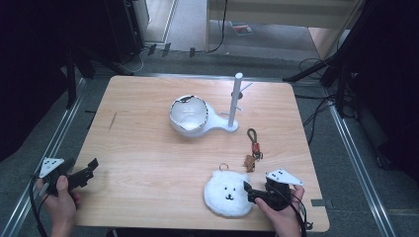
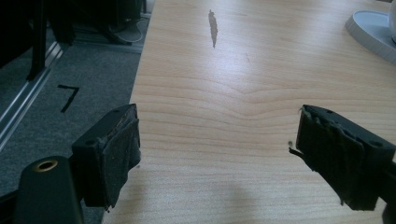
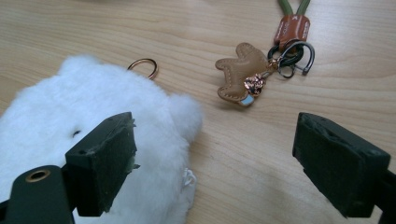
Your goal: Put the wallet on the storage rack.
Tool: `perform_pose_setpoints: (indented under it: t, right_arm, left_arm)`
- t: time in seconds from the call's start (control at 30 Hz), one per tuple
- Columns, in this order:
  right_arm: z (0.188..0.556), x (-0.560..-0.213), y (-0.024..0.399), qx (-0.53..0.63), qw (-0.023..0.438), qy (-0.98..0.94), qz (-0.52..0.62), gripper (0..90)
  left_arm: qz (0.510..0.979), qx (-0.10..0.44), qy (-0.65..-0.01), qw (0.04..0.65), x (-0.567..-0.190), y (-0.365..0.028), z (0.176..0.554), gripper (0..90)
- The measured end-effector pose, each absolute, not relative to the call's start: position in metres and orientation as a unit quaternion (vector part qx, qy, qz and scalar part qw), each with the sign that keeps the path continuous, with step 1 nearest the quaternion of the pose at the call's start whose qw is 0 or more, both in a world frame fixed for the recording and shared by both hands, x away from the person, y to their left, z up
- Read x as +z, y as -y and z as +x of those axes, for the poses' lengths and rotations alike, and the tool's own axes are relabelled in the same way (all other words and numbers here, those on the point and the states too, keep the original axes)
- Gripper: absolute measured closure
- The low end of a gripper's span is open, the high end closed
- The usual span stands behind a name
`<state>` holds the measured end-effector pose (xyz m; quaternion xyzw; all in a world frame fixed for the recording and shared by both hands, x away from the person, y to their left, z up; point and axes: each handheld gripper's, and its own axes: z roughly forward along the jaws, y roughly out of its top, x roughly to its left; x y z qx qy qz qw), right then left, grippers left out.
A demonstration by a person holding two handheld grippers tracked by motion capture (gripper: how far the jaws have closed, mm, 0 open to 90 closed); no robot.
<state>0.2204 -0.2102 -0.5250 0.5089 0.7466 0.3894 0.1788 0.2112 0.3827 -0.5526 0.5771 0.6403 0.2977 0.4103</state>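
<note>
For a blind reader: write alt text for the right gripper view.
The right claw, jaws open and empty, hovers at the edge of a white plush bear face with a gold ring on a wooden table. Beyond lies a tan leather charm on a green cord.

Bear keychain [image 1: 250, 163] lies just beyond plush bear [image 1: 227, 193], near stand [image 1: 233, 106].

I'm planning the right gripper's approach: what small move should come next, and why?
Probably ease the right gripper toward the white plush bear's ear. Its jaws stand open, pressing nothing; one hangs over the plush, the other over bare table.
</note>
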Motion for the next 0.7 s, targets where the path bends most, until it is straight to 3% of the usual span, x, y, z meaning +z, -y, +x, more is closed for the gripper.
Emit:
perform_pose_setpoints:
  t: [0.7]
  right_arm:
    - [0.207,-0.531,0.195,0.386,0.113,-0.781,0.479,5.0]
  left_arm:
    - [0.578,0.298,-0.640,0.409,-0.553,-0.383,0.212,14.5]
